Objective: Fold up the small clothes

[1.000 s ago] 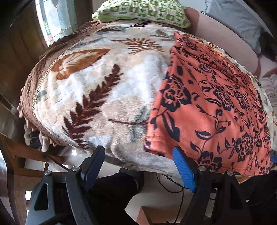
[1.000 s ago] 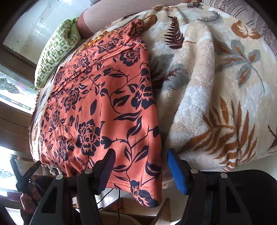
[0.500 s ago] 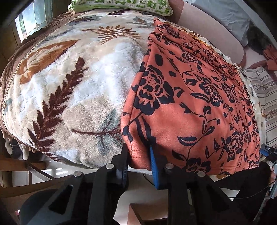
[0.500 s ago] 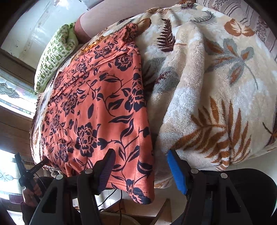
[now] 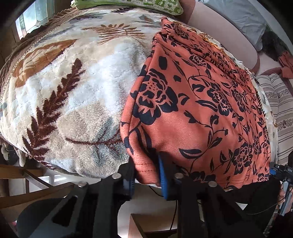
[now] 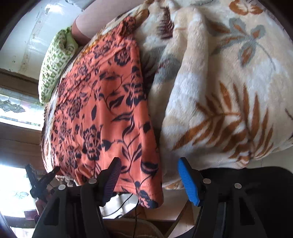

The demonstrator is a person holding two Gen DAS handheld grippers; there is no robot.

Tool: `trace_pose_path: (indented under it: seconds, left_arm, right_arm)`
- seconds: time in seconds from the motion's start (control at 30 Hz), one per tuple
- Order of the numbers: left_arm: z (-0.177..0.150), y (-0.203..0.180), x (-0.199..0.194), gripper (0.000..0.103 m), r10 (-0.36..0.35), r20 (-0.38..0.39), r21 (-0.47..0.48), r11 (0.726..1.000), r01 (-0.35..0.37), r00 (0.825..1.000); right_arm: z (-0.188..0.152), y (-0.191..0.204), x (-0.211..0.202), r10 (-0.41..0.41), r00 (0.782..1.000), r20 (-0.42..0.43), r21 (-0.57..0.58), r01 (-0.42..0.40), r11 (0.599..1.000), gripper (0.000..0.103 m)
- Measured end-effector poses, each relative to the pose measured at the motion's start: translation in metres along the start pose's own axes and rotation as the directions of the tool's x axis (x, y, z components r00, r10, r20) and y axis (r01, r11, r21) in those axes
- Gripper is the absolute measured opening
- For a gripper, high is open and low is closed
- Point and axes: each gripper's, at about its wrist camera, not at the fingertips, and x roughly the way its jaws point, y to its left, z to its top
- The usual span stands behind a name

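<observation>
An orange garment with a dark floral print (image 5: 201, 109) lies spread on a fleece leaf-pattern blanket (image 5: 73, 91). My left gripper (image 5: 146, 175) is shut on the garment's near left hem corner. In the right wrist view the same garment (image 6: 102, 109) hangs over the blanket's front edge. My right gripper (image 6: 150, 181) is open, its two fingers either side of the garment's near right corner, not closed on it. The left gripper also shows small at the far left of the right wrist view (image 6: 40, 179).
A green patterned pillow (image 5: 146, 4) lies at the far end of the blanket, also in the right wrist view (image 6: 55, 62). A striped cushion (image 5: 280, 109) is at the right. A wooden chair frame (image 5: 27, 183) stands below left. Cables hang under the blanket's edge.
My left gripper moved in and closed on the garment's hem corner, bunching it slightly. My right gripper stayed open and came closer to the other corner.
</observation>
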Motion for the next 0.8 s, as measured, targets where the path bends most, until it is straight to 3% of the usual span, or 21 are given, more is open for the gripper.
trace_pose_path:
  seconds: [0.13,0.17,0.23,0.3,0.37,0.43,0.6,0.8]
  left_arm:
    - [0.001,0.005,0.000,0.013,-0.036,0.002,-0.031,0.999,0.036,0.999]
    - [0.000,0.008,-0.002,0.012,-0.045,0.001,-0.035,0.998,0.045,0.999]
    - [-0.002,0.012,-0.007,0.011,-0.072,0.001,-0.043,0.996,0.072,0.997]
    - [0.000,0.017,-0.011,0.011,-0.105,-0.001,-0.052,0.993,0.104,0.995]
    - [0.005,0.020,-0.016,0.011,-0.151,0.001,-0.069,0.986,0.150,0.989]
    - [0.010,0.022,-0.023,0.011,-0.193,0.008,-0.080,0.978,0.193,0.981]
    - [0.041,0.021,-0.050,0.010,-0.288,0.062,-0.077,0.953,0.292,0.956]
    - [0.105,0.011,-0.075,0.010,-0.351,0.123,-0.051,0.932,0.360,0.928]
  right_arm:
    - [-0.005,-0.001,0.021,-0.025,0.999,-0.028,0.022,0.026,0.999,0.065]
    - [-0.007,-0.001,0.025,-0.049,0.998,-0.043,0.017,0.049,0.999,0.051]
    - [-0.010,0.006,0.026,-0.095,0.994,-0.047,-0.036,0.093,0.995,0.037]
    - [-0.011,0.008,0.019,-0.043,0.997,-0.057,-0.041,0.041,0.998,0.005]
    - [-0.010,0.013,0.006,0.016,1.000,-0.026,-0.044,-0.017,0.999,0.006]
    - [-0.005,0.018,-0.007,0.133,0.991,-0.004,-0.039,-0.133,0.990,0.006]
    - [0.024,0.039,-0.039,0.326,0.941,0.095,-0.045,-0.323,0.945,0.006]
    - [0.089,0.066,-0.059,0.403,0.888,0.222,-0.048,-0.403,0.914,0.006]
